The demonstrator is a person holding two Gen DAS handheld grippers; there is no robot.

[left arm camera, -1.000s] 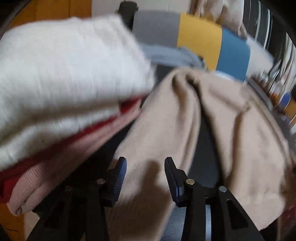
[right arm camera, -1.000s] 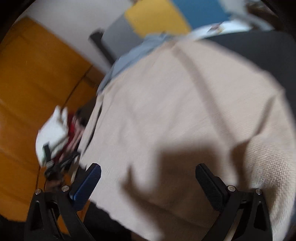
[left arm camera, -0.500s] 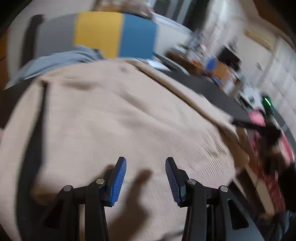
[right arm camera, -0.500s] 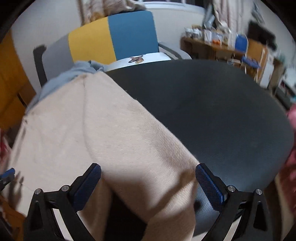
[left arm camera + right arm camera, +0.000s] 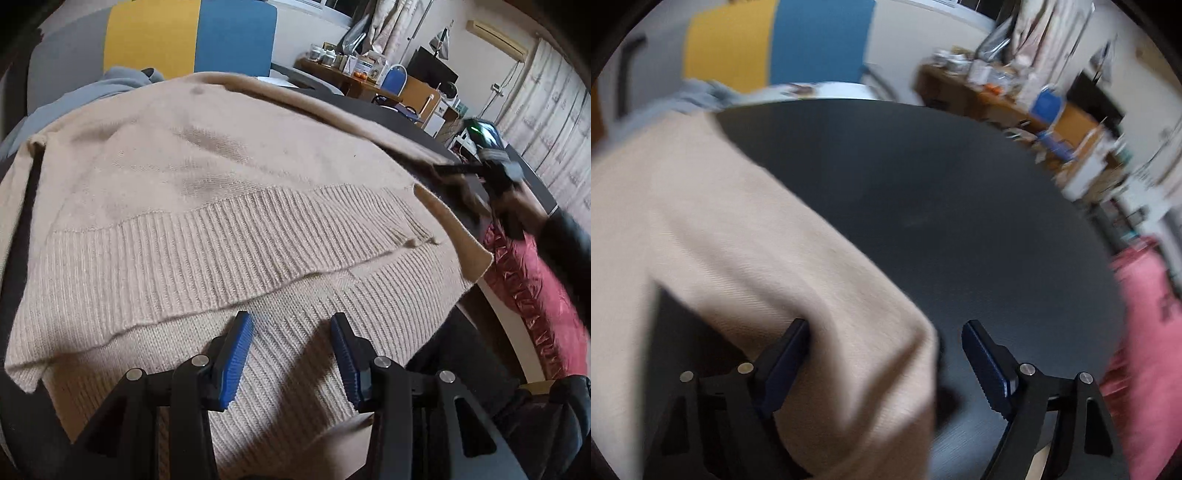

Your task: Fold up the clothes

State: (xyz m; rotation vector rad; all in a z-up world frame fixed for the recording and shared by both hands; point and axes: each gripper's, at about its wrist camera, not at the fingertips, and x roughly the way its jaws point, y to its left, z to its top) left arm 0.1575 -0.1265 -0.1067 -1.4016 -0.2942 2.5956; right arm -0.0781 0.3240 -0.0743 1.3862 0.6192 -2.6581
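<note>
A beige knit sweater (image 5: 229,192) lies spread on a dark round table (image 5: 923,206), its ribbed hem folded over toward me. My left gripper (image 5: 291,354) is open just above the hem, holding nothing. The right gripper shows far right in the left wrist view (image 5: 495,173), over the sweater's sleeve edge. In the right wrist view my right gripper (image 5: 886,354) is open with a fold of the sweater (image 5: 746,258) lying between its fingers; the view is blurred.
A chair with grey, yellow and blue panels (image 5: 192,33) stands behind the table, with a grey-blue garment (image 5: 110,85) beside the sweater. A pink-red cushion (image 5: 528,280) sits at the right. A cluttered desk (image 5: 369,77) stands further back.
Both grippers swung right from the folded stack of white and red clothes to the beige sweater. The right gripper's jaws have narrowed around a sweater fold.
</note>
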